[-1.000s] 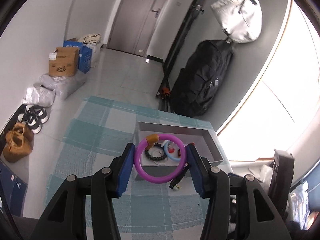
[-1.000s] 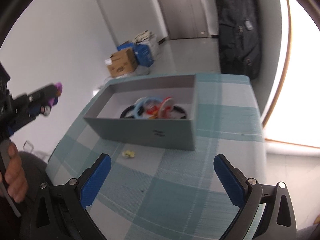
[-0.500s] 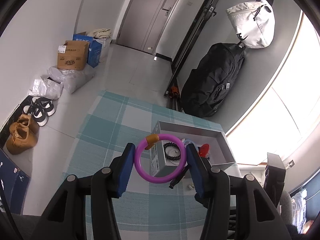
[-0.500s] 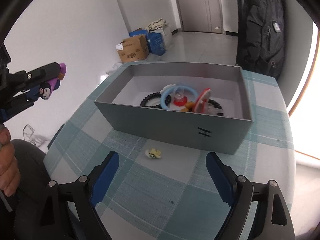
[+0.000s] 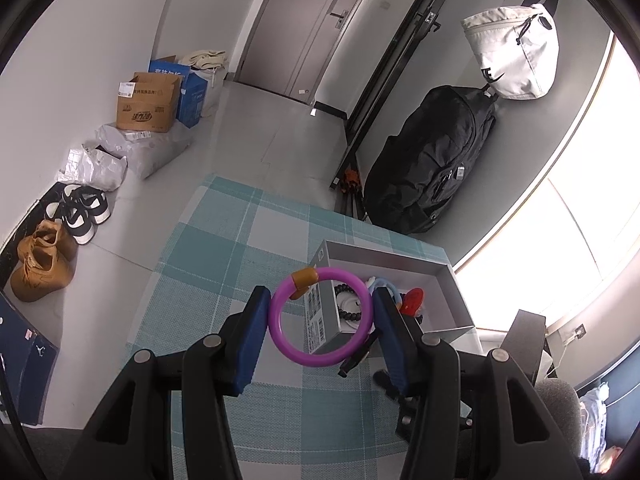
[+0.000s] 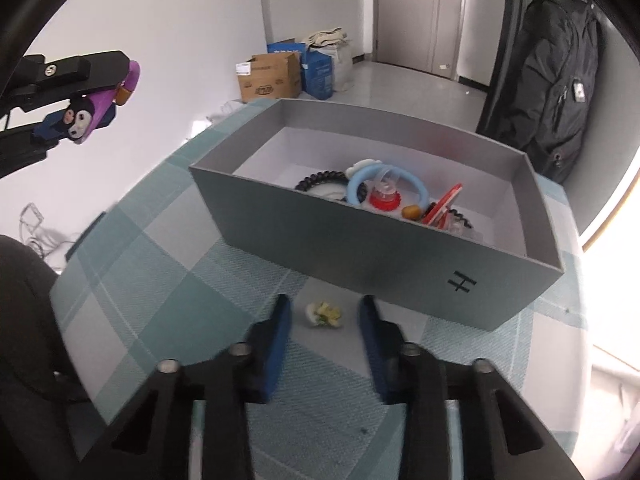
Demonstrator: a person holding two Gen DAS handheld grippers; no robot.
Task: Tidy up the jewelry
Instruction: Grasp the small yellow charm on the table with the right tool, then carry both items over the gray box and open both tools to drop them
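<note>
My left gripper [image 5: 320, 320] is shut on a purple bangle [image 5: 320, 354] with an orange bead, held in the air above the table, left of a grey box [image 5: 384, 258]. It also shows in the right wrist view [image 6: 116, 76], with a small cartoon charm hanging from the bangle. The grey box [image 6: 360, 256] holds a blue ring, a black bead bracelet and red pieces. My right gripper [image 6: 324, 316] is low over the table with its jaws narrowed around a small yellow-white trinket [image 6: 325, 314], pads apart from it.
The table has a teal checked cloth [image 6: 168, 280]. On the floor are cardboard boxes [image 5: 148, 104], bags and shoes [image 5: 44, 264]. A black backpack [image 5: 432, 160] leans on the wall under a white bag. A dark chair [image 6: 24, 300] stands at the left.
My right gripper moved down toward the trinket and its jaws narrowed around it. My left gripper rose and drifted left with the purple bangle.
</note>
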